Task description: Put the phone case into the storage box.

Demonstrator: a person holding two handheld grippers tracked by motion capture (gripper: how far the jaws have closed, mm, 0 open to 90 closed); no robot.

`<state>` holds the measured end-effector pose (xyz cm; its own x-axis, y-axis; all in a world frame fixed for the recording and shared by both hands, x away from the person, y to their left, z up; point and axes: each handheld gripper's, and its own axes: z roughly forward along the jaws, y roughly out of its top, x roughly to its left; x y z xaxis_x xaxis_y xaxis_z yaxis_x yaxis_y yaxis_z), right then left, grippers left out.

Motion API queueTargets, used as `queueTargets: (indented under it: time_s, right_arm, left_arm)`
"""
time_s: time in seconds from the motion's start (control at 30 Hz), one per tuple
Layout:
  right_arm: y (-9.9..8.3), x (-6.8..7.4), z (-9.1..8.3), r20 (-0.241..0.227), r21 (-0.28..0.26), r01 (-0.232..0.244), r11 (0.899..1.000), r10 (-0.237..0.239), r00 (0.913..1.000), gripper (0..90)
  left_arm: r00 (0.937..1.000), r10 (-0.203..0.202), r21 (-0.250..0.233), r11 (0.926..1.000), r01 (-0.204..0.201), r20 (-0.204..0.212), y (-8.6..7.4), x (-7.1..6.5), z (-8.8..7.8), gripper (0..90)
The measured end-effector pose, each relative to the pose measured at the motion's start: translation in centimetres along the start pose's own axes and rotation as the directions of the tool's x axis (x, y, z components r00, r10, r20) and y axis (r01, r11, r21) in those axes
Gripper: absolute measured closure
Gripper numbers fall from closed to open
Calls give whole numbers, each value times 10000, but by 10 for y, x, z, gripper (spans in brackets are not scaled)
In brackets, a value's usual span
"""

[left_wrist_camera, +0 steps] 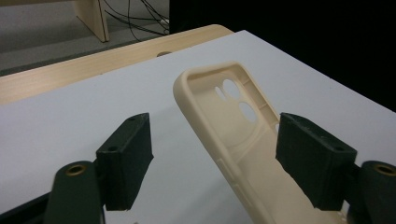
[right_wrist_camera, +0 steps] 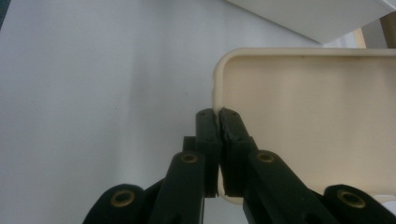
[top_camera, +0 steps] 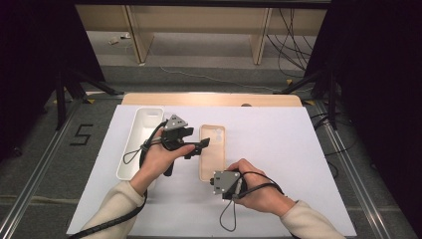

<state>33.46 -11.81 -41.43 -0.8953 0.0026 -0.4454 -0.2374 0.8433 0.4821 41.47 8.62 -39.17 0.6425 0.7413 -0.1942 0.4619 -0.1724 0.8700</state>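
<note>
A cream phone case [top_camera: 212,149] lies open side up on the white sheet [top_camera: 278,149], camera holes at its far end. My left gripper [top_camera: 199,147] comes in from the left at the case's middle. In the left gripper view its jaws stand apart [left_wrist_camera: 212,154] with the case's near side wall [left_wrist_camera: 205,116] between them; the left pad is clear of it. My right gripper [top_camera: 214,177] is at the case's near end. Its jaws [right_wrist_camera: 218,116] are shut on the rim of the case [right_wrist_camera: 317,116], close to a corner.
A long white tray [top_camera: 130,149] lies left of the case, beside my left hand, and its corner shows in the right gripper view [right_wrist_camera: 317,11]. A wooden table edge [top_camera: 209,99] runs along the back. Cables trail from both grippers.
</note>
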Motion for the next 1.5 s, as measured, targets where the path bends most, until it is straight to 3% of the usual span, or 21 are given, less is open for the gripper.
queueTargets:
  time_s: [0.27,0.53,1.07,1.2,1.5]
  right_arm:
    - [1,0,0,40,-44,110,9999,-109,9999,881]
    - [2,1,-1,75,-88,161,9998,-160,9998,882]
    - [3,2,1,60,-31,305,9995,-305,9995,881]
    - [3,2,2,64,13,307,9995,-307,9995,882]
    - [2,1,3,110,71,326,9994,-327,9994,882]
  left_arm:
    - [9991,-417,30,9991,418,-106,1,1,4,419]
    - [9976,-696,-21,9976,696,-31,1,4,5,495]
    - [9902,-1384,-263,9899,1390,207,2,8,2,684]
    - [9891,-1446,-320,9888,1455,293,4,7,0,703]
    - [9925,-1173,-590,9911,1191,338,6,0,-2,735]
